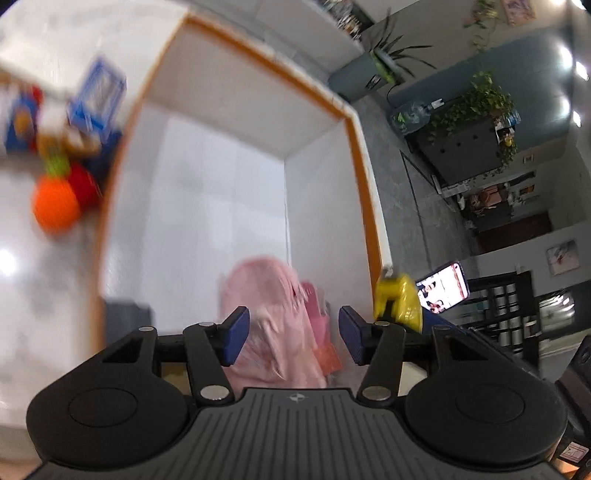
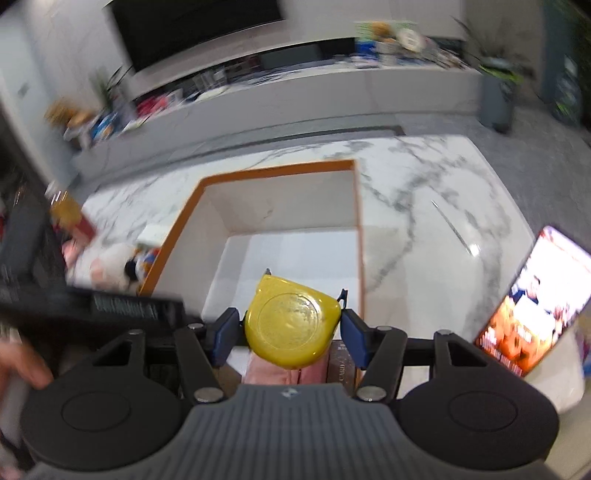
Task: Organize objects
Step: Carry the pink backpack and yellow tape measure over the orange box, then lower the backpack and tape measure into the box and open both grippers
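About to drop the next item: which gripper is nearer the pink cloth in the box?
Left. The left gripper hangs open just above the pink cloth; the right gripper holds a yellow tape measure higher up.

White marble-veined tabletop (image 2: 424, 192) in the foreground. Beyond it, at 12 o'clock, a long low white cabinet (image 2: 332, 92) cluttered with small items, below a dark wall-mounted television (image 2: 199, 29). Grey floor (image 1: 417, 206); potted plants (image 1: 476, 107) at 2 o'clock on a dark cabinet (image 1: 465, 147); bright ceiling lights (image 1: 565, 55).

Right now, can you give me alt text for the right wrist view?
The right gripper holds a yellow tape measure above a white box with an orange rim on a marble table. A lit phone lies at the right.
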Tool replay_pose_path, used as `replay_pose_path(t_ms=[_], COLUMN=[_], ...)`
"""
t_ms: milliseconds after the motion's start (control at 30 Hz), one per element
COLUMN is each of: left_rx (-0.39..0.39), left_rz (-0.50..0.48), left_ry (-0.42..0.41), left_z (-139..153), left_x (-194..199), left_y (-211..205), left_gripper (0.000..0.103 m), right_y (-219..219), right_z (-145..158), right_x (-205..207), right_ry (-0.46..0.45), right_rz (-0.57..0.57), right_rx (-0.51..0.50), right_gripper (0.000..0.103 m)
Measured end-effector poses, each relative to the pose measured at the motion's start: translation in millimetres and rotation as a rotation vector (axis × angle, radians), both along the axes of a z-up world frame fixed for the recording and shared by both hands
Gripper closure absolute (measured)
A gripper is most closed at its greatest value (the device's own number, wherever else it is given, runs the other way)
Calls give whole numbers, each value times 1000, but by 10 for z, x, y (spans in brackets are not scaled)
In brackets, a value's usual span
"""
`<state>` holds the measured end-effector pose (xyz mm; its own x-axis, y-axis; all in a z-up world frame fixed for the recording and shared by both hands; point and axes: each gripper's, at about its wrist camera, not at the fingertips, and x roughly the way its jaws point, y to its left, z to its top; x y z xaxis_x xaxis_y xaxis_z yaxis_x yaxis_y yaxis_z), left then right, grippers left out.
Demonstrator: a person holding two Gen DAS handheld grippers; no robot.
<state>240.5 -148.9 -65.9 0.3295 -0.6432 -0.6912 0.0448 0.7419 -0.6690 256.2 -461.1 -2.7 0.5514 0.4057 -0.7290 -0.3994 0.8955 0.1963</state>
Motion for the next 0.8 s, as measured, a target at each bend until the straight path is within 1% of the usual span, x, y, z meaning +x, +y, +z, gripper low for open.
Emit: replay_pose_path(t_ms=[33, 133, 233, 300, 333, 433, 467, 567, 633, 700, 800], left_rx=[28, 64, 122, 126, 128, 148, 151, 148, 147, 140, 123], left_rz=[-12, -56, -72, -66, -63, -44, -39, -16, -2, 10, 25], left_ry=[-16, -38, -90, -111, -120, -154, -158, -156, -160, -161, -155], left_z=[54, 163, 276, 327, 354, 421, 441, 450, 454, 459, 456], left_x=[3, -8, -75, -122, -149, -228, -234, -250, -259, -259, -232], left_y=[22, 82, 154, 235, 265, 392, 425, 565, 652, 747, 859], left_gripper=[41, 50, 50, 50, 50, 50, 50, 50, 50, 50, 50], right_y=[69, 319, 618, 775, 837, 993, 1056, 1255, 1380, 1487, 1620], right_z=[24, 51, 20, -27, -48, -98, -126, -233, -303, -353, -438], right_x=[-13, -37, -31, -3, 36, 138, 168, 216, 234, 250, 308], right_ry=[-11, -23, -48, -53, -31, 41, 61, 104, 152, 199, 275], right_rz=[55, 247, 461, 596, 666, 848, 896, 1047, 1128, 1206, 1285], right_rx=[-35, -153, -340, -457, -491, -531, -557, -684, -751, -795, -860], right_gripper=[41, 41, 41, 41, 41, 41, 41, 41, 41, 41, 41])
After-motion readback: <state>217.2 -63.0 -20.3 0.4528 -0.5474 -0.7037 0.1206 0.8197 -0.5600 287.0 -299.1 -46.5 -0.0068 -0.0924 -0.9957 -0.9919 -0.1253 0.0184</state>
